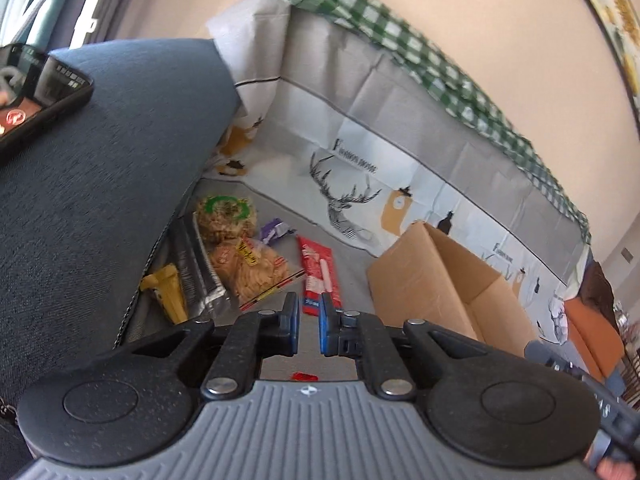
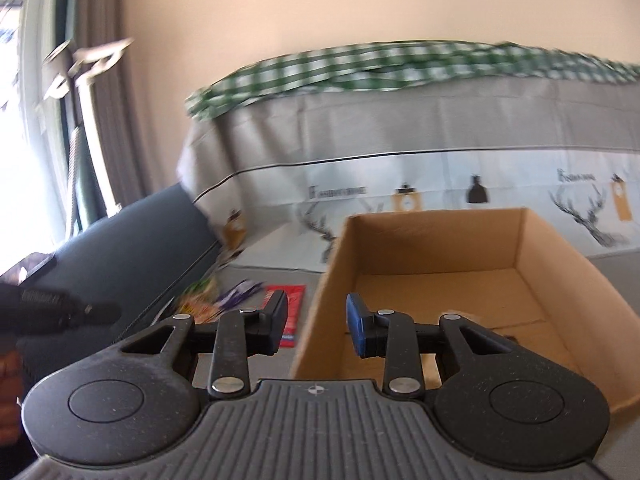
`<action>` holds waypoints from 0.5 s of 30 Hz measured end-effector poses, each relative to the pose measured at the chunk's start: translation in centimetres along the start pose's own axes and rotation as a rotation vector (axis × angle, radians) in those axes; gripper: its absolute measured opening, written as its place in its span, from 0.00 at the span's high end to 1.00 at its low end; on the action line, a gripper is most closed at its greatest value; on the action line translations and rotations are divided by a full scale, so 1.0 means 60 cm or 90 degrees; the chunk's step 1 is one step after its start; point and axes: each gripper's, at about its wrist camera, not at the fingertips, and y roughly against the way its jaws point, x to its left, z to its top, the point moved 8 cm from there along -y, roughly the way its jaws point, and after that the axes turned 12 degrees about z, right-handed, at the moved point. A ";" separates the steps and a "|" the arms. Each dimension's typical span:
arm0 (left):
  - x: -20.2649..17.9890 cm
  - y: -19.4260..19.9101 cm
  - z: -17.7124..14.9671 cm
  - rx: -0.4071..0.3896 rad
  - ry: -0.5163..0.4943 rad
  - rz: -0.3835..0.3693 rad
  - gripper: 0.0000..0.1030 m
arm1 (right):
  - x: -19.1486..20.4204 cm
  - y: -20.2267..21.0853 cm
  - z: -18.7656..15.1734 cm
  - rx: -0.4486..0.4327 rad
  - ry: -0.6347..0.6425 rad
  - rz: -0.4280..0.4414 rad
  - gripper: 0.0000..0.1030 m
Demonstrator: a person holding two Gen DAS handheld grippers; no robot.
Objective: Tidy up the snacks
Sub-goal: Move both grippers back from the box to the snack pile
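Several snack packs lie on the grey seat in the left wrist view: a long red packet (image 1: 320, 280), a clear bag of tan crackers (image 1: 256, 268), a round bag with a green ring (image 1: 224, 216), a purple wrapper (image 1: 274, 230) and a yellow pack (image 1: 170, 292). My left gripper (image 1: 309, 324) hovers just before the red packet's near end, shut with nothing between its pads. An open cardboard box (image 1: 416, 280) stands to the right. My right gripper (image 2: 316, 322) hangs over the left wall of the box (image 2: 432, 240), open and holding nothing. The red packet (image 2: 294, 300) lies left of the box.
A dark blue cushion (image 1: 100, 180) with a phone (image 1: 36, 88) on it borders the snacks on the left. Behind them rises a seat back under a deer-print cover (image 1: 360, 140), topped by a green checked cloth (image 1: 400, 40). A small red scrap (image 1: 305, 377) lies under the left gripper.
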 end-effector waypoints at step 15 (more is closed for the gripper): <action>0.031 -0.049 0.004 0.045 0.054 0.064 0.91 | 0.157 -0.091 -0.072 0.079 0.119 0.150 0.67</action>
